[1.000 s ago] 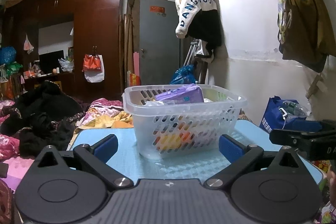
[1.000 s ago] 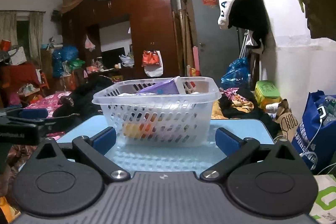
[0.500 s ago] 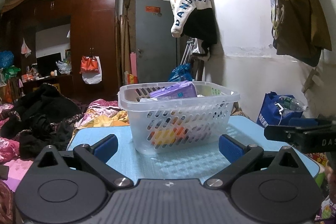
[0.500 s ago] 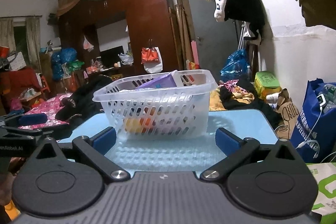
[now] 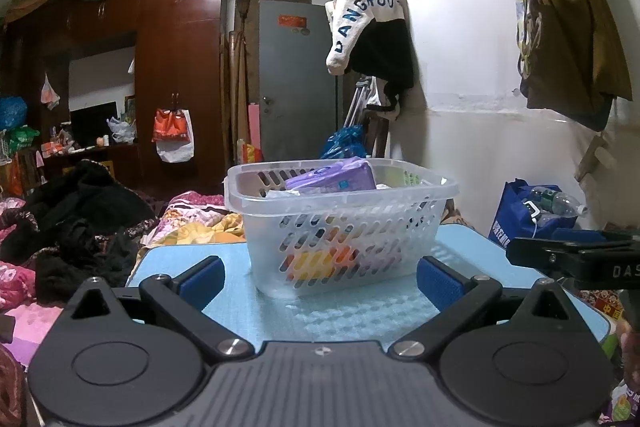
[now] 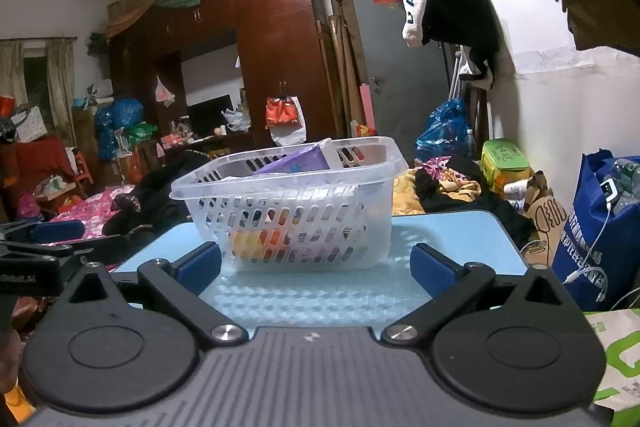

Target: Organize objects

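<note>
A clear plastic basket [image 5: 400, 195] stands on the light blue table [image 5: 360, 311]. It holds a purple packet [image 5: 336, 179] on top and yellow and orange items lower down. The basket also shows in the right wrist view [image 6: 240, 183], with the purple packet [image 6: 300, 161] inside. My left gripper [image 5: 320, 281] is open and empty, low over the table's near side, short of the basket. My right gripper [image 6: 316, 269] is open and empty, also short of the basket. The right gripper shows at the right edge of the left wrist view [image 5: 576, 255].
A blue bag [image 6: 600, 227] stands on the floor right of the table. A white wall [image 5: 480, 107] with hanging clothes runs along the right. Dark clothes and bedding [image 5: 80, 219] lie to the left. A wardrobe [image 5: 160, 67] and a grey door [image 5: 296, 79] stand behind.
Both grippers have drawn back a little from the basket, which now looks smaller and farther. The jaws stay open and empty.
</note>
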### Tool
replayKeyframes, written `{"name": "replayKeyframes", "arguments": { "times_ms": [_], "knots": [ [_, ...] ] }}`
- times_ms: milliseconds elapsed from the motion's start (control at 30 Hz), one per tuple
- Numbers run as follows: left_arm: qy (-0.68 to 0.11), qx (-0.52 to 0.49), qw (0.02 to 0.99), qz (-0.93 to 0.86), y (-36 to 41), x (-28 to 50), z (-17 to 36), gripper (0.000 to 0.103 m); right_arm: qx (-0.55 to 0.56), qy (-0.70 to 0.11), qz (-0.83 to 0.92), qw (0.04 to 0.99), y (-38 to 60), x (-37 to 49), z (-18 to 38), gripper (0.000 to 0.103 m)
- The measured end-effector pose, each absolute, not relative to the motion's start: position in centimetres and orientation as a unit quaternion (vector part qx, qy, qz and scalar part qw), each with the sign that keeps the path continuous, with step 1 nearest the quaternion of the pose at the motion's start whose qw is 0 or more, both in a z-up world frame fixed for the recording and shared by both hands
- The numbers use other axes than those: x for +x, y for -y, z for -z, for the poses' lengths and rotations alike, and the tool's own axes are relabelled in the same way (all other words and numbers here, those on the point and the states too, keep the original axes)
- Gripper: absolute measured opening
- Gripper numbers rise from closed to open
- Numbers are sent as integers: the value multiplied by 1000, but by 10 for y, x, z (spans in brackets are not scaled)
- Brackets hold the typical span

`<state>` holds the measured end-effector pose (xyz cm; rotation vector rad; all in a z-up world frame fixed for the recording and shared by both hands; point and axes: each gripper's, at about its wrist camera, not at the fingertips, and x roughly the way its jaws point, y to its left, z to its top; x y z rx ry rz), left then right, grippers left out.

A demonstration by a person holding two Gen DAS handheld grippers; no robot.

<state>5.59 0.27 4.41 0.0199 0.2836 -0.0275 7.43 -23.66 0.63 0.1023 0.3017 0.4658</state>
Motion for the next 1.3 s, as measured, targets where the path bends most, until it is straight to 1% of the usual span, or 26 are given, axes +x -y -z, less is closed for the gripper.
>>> {"name": "replayKeyframes", "arguments": {
  "times_ms": [767, 1300],
  "knots": [
    [-150, 5, 989, 17, 0, 64, -34, 103, 44, -152, -216, 963, 236, 73, 1, 103],
    [-119, -11, 993, 24, -6, 55, -36, 103, 30, -137, -212, 967, 240, 64, -5, 103]
  ]
}}
